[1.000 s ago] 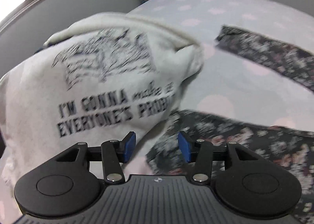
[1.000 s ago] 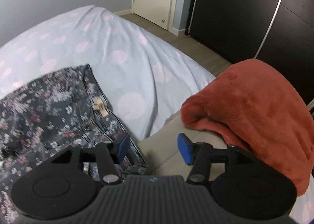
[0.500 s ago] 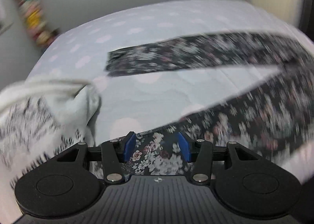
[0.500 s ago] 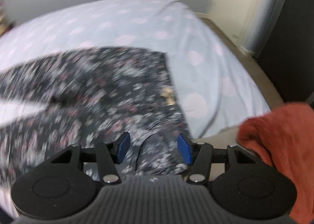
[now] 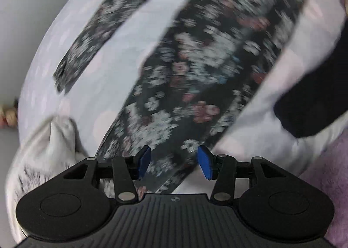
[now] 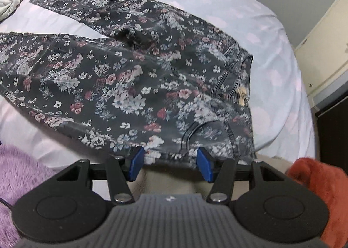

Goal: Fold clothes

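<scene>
Left gripper [image 5: 174,162]: jaws spread wide, nothing between the blue pads, poised over the hem end of one leg of the floral trousers [image 5: 195,78], view badly blurred; right gripper [image 6: 169,164]: jaws equally wide and empty, just short of the trousers' waist edge at lower centre. Trousers lie flat on the spotted bedsheet [image 6: 271,37], legs running to upper left, white shirt [image 5: 50,141] at lower left of the left view, purple fleece [image 6: 19,174] and orange blanket [image 6: 322,185] in the right view's bottom corners. Since half a second ago the left view has swung along the leg, the right has steadied over the waist.

Dark floral trousers [image 6: 139,78] (pink, white blooms) on a pale pink-dotted sheet [image 6: 271,37].
</scene>
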The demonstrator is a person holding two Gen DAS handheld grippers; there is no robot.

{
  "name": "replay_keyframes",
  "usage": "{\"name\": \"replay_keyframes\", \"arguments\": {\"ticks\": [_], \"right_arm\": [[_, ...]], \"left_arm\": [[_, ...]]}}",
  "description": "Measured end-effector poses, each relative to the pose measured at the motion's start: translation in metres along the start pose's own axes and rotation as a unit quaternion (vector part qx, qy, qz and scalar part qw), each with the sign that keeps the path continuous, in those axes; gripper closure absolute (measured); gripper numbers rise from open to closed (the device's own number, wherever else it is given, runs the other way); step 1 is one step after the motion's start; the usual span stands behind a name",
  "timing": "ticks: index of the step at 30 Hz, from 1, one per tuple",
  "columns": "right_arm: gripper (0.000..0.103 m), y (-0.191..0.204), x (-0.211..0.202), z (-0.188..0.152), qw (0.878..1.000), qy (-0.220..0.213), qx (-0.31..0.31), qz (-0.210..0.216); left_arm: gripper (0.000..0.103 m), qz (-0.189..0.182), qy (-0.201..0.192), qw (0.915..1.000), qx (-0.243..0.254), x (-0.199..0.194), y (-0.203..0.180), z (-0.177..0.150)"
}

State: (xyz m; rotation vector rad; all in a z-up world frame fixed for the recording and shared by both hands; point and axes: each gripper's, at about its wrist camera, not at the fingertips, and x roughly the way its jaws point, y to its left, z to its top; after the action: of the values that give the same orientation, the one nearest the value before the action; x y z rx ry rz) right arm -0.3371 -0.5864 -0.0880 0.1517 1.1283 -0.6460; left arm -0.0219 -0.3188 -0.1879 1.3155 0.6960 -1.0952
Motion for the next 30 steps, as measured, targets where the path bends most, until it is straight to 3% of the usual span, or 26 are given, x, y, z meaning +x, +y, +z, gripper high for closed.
{"name": "replay_keyframes", "arguments": {"ticks": [4, 8, 13, 16, 19, 23, 26, 28, 30], "right_arm": [[0.046, 0.003, 0.008, 0.004, 1.000, 0.019, -0.004, -0.002], [0.046, 0.012, 0.016, 0.011, 0.998, 0.042, -0.045, -0.019], [0.045, 0.031, 0.024, 0.017, 0.985, 0.069, -0.152, -0.036], [0.044, 0.046, 0.034, 0.018, 0.969, 0.091, -0.224, -0.053], [0.032, 0.062, 0.044, 0.012, 0.945, 0.096, -0.302, -0.078], [0.033, 0.078, 0.057, 0.010, 0.918, 0.100, -0.372, -0.098], [0.033, 0.091, 0.064, 0.000, 0.889, 0.095, -0.435, -0.112], [0.040, 0.097, 0.067, -0.002, 0.877, 0.092, -0.456, -0.115], [0.081, 0.100, 0.066, 0.002, 0.883, 0.085, -0.448, -0.111]], "left_arm": [[0.058, 0.025, 0.040, 0.9973, 0.056, 0.018, -0.030, 0.011], [0.071, 0.047, 0.077, 0.9902, 0.107, 0.035, -0.059, 0.021], [0.083, 0.032, 0.078, 0.9929, 0.083, 0.038, -0.053, 0.019], [0.087, 0.030, 0.083, 0.9931, 0.077, 0.039, -0.054, 0.022], [0.088, 0.029, 0.080, 0.9938, 0.071, 0.039, -0.052, 0.020], [0.088, 0.026, 0.073, 0.9957, 0.051, 0.041, -0.050, 0.020], [0.088, 0.028, 0.075, 0.9957, 0.047, 0.040, -0.052, 0.022], [0.089, 0.030, 0.077, 0.9957, 0.044, 0.041, -0.052, 0.023], [0.089, 0.031, 0.076, 0.9958, 0.042, 0.041, -0.051, 0.023]]}}
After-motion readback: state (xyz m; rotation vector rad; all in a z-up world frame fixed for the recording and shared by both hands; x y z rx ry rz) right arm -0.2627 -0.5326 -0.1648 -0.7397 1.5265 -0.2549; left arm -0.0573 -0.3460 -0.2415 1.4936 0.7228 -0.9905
